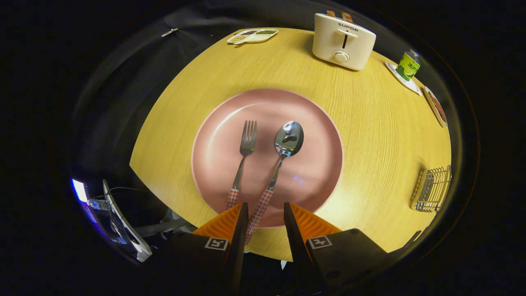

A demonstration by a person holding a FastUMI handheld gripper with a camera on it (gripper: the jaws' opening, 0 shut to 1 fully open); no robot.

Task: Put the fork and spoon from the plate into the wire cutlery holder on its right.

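Fork [245, 156] and spoon [283, 156] lie side by side on the pink plate [320, 135], heads pointing away from you, checked handles reaching back over the near rim. Neither has been lifted, so by the look of it the task is at its very start: two pieces to carry, none delivered.

Your gripper [266, 216] hangs over the plate's near edge with its fingers spread apart and holding nothing. The spoon's handle runs into the gap between them, close to the left finger; the fork's handle end sits just ahead of that same finger, slightly outside it. Judging from this, the spoon is the piece better lined up for a first pick.

Wire cutlery holder [433, 189] stands well apart from the plate on the right side of the round wooden table [382, 135], and appears empty, though its inside is hard to read from here.

Farther back stand a white toaster [343, 41], a divided dish [252, 35] of dry foods, a green can [408, 65] on a small white tray, and another dish beside it.
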